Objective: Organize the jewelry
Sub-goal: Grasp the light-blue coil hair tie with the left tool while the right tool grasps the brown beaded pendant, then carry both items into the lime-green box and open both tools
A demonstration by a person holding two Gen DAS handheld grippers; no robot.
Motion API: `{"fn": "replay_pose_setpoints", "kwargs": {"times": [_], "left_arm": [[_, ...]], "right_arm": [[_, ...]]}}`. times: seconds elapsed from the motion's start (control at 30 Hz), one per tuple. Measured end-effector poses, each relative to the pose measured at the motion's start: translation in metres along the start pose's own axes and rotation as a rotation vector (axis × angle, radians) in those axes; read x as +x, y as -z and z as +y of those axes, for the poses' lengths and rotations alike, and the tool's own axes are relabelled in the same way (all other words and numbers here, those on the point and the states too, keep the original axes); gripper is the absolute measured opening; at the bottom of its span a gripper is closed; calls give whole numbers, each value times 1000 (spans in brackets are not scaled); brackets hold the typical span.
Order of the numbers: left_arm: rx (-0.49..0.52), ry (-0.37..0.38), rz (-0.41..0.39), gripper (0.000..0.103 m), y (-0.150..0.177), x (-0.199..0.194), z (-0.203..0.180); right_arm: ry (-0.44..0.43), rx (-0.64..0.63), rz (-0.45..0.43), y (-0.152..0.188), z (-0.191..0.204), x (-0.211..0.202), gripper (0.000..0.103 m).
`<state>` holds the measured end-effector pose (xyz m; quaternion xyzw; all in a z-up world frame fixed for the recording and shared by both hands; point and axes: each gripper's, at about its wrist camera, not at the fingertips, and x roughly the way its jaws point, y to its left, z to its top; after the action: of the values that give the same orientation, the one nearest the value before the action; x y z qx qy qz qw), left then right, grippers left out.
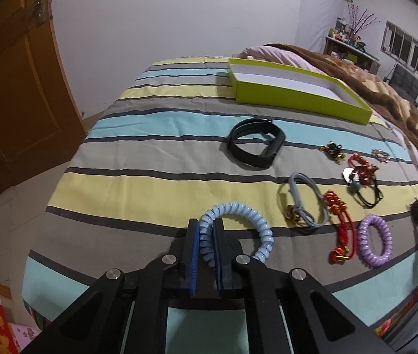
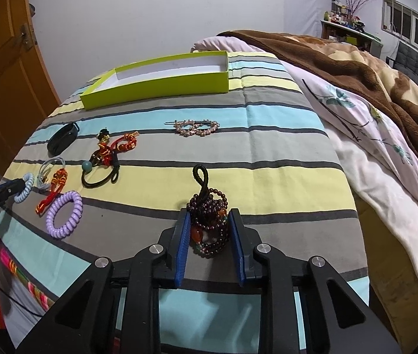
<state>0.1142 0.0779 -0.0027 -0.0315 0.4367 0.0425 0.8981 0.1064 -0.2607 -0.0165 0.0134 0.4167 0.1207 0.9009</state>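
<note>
On the striped bedsheet my left gripper (image 1: 206, 230) is shut on a light blue spiral hair tie (image 1: 256, 215), with the coil squeezed between the blue pads. The right wrist view shows the same gripper (image 2: 20, 185) and tie (image 2: 26, 188) at far left. My right gripper (image 2: 209, 218) is shut on a heap of dark maroon bead bracelet (image 2: 210, 206), whose black cord loop sticks out ahead. A shallow lime-green box (image 1: 297, 100) (image 2: 156, 88) lies open at the far end with nothing visible inside.
Loose on the sheet are a black watch band (image 1: 238, 150), a grey elastic (image 1: 293, 185), red knotted cords (image 1: 341, 224), a purple spiral tie (image 1: 362, 236) and a rhinestone clip (image 2: 197, 128). A brown blanket (image 2: 356, 67) is piled on the right. A wooden door (image 1: 17, 88) stands at left.
</note>
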Motion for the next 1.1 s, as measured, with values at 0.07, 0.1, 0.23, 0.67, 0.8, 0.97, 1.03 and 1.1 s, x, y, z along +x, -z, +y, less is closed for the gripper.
{"fn": "replay_pose_setpoints", "kwargs": {"times": [0.07, 0.1, 0.23, 0.67, 0.8, 0.97, 1.03, 1.1], "left_arm": [[7, 10, -11, 8, 0, -3, -2], [10, 17, -18, 8, 0, -5, -4], [25, 37, -42, 8, 0, -12, -10], [32, 57, -60, 8, -3, -17, -14], [28, 78, -72, 8, -7, -21, -16], [41, 113, -100, 8, -20, -26, -22], [49, 124, -114, 8, -27, -27, -26], [58, 131, -126, 8, -36, -26, -30]], "right_arm": [[-4, -2, -9, -1, 0, -2, 8], [-5, -5, -12, -2, 1, -2, 8], [-6, -11, -11, -1, 0, 0, 8], [-13, -13, -35, -2, -1, -6, 7], [-29, -11, -49, -8, -1, -10, 7], [-56, -21, -67, -19, 5, -12, 7], [-68, -33, -77, -26, 9, -12, 7], [-79, -47, -87, -33, 14, -12, 7]]}}
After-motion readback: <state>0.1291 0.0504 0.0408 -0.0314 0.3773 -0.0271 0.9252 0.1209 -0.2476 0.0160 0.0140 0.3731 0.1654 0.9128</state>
